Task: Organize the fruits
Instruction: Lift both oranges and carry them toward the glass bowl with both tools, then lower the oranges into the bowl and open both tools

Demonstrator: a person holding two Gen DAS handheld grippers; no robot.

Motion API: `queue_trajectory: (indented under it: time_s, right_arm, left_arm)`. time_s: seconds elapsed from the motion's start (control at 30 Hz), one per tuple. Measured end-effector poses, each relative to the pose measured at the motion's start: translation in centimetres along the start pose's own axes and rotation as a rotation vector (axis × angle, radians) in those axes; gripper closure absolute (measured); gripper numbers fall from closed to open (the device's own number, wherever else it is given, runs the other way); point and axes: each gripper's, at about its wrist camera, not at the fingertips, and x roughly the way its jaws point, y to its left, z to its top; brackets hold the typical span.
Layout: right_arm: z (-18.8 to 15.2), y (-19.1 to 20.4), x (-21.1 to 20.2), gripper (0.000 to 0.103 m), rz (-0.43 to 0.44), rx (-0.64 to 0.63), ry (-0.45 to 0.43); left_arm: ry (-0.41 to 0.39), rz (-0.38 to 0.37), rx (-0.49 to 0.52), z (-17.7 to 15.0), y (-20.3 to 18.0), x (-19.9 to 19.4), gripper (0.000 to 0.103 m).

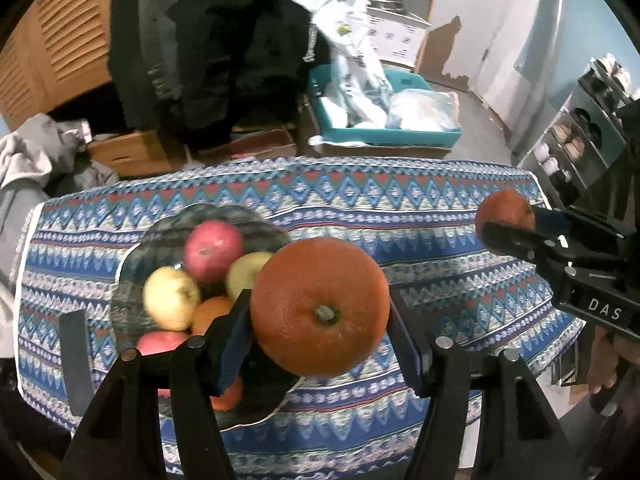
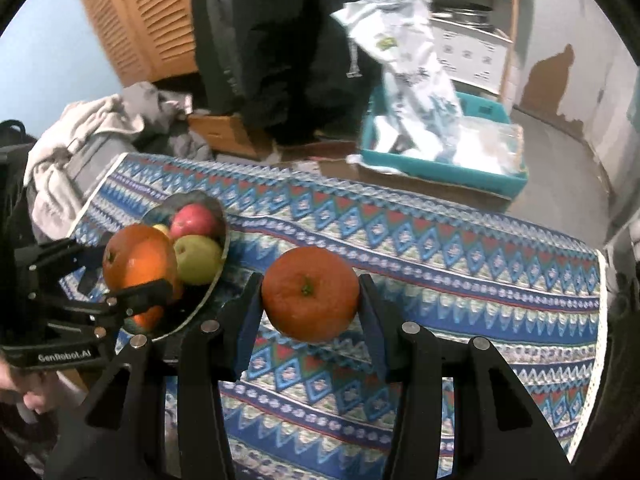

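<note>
Fingers of the left gripper (image 1: 320,312) are clamped on a large orange (image 1: 320,306), carried directly above the near rim of the fruit bowl (image 1: 132,264). A smaller orange (image 2: 310,294) is gripped by the right gripper (image 2: 310,300) over bare tablecloth (image 2: 460,280), the bowl lying well to its left. Of the two, the left hand is judged nearer for release.

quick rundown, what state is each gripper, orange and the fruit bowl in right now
left gripper: shut on the larger orange, above the bowl's edge
larger orange: held off the table, stem end facing the camera
right gripper: shut on the smaller orange
smaller orange: held above the tablecloth, outside the bowl
fruit bowl: upright on the tablecloth, holding apples and oranges
tablecloth: spread flat over the table
</note>
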Motion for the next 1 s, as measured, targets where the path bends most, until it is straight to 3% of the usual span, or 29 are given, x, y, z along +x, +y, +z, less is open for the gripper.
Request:
queue_trajectory:
  time_s: [0.3,1.0]
  right_arm:
    - [0.5,4.0,2.4,0.057,0.058,-0.047,0.041]
    - [-0.3,11.3,9.1,0.057,0.153,-0.132,0.19]
  left_arm:
    - [0.007,0.041,-0.059,-1.7,4.6,0.3,0.037]
    - [0.122,0.015,-0.183,-5.5,10.9,3.9,0.037]
